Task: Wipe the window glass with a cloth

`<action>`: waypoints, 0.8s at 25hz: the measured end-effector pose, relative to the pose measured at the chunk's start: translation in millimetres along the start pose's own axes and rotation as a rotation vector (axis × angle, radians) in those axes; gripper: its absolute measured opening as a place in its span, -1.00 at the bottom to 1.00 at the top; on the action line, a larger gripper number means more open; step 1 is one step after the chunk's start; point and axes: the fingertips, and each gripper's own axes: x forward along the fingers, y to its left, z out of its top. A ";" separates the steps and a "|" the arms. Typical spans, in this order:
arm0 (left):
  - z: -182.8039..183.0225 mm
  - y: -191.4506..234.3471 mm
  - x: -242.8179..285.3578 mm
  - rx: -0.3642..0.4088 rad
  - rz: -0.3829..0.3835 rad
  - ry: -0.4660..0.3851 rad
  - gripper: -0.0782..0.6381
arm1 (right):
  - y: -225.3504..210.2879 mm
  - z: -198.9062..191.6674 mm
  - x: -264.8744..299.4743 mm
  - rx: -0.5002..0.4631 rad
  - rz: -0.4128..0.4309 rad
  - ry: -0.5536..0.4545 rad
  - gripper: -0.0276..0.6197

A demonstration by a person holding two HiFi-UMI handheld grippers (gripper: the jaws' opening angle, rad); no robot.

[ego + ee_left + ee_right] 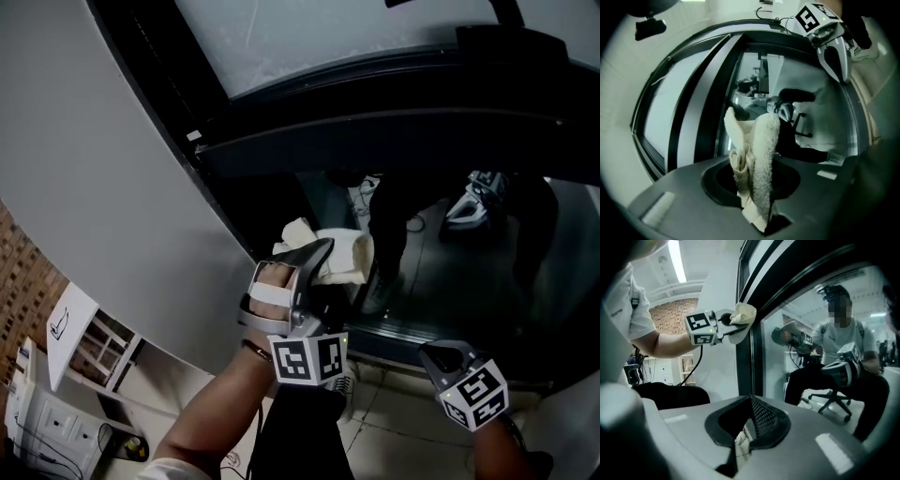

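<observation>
L gripper (323, 255) clamped on cream terry cloth (345, 251). Cloth sits against window glass (441, 281), just beside dark upright frame post (234, 197), w/ grey wall (103, 187) beyond the post. Dark horiz. rail (375, 131) crosses above. Bare glass runs on to the cloth's right. R gripper (448, 361) low, apart from glass, jaws together on nothing. Tiled floor (394, 427) below.

Left tongs (320, 259) clamped, right (439, 355) seemingly closed
</observation>
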 end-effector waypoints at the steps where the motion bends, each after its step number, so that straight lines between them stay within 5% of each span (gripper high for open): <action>1: 5.8 11.2 3.3 0.011 0.027 -0.009 -0.47 | -0.2 1.6 -0.8 0.000 -0.002 -0.004 -0.91; 20: 26.7 78.5 44.9 0.124 0.251 -0.019 -0.47 | 3.6 16.7 -10.3 0.017 -0.008 -0.064 -0.91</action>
